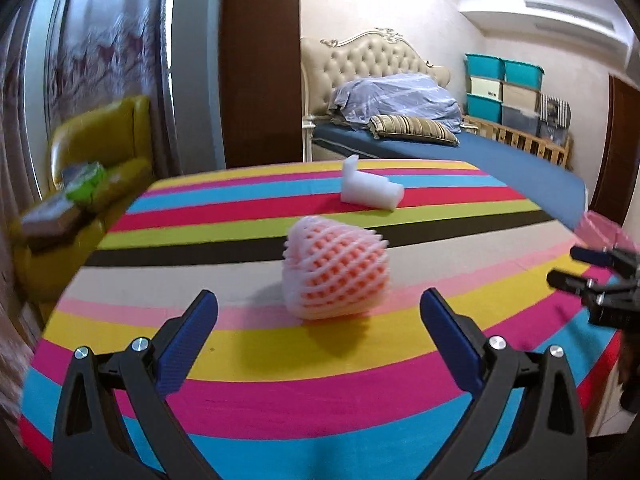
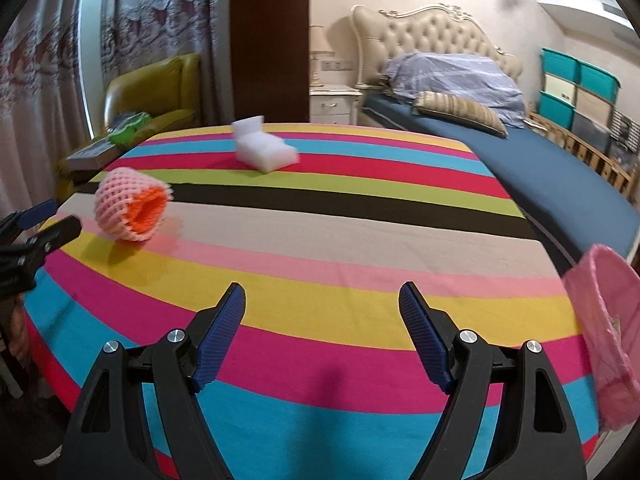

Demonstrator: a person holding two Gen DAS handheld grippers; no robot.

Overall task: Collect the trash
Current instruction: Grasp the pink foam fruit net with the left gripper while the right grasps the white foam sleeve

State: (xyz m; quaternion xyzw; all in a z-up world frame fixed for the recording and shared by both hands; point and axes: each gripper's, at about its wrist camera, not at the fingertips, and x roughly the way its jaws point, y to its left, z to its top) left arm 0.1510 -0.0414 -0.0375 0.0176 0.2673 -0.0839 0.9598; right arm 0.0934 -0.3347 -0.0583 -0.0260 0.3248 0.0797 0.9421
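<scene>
Left claw point(image 1: 319, 306) is hanging spread wide and empty with the pink foam fruit net point(image 1: 336, 268) lying on the striped bench point(image 1: 280, 360) straight ahead between its fingers, nearer than the right claw point(image 2: 322, 300), also gaping empty.

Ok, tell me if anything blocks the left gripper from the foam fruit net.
Nothing visible does. The left gripper is open, and the foam fruit net lies straight ahead on the striped cloth, with only bare cloth between them.
</scene>
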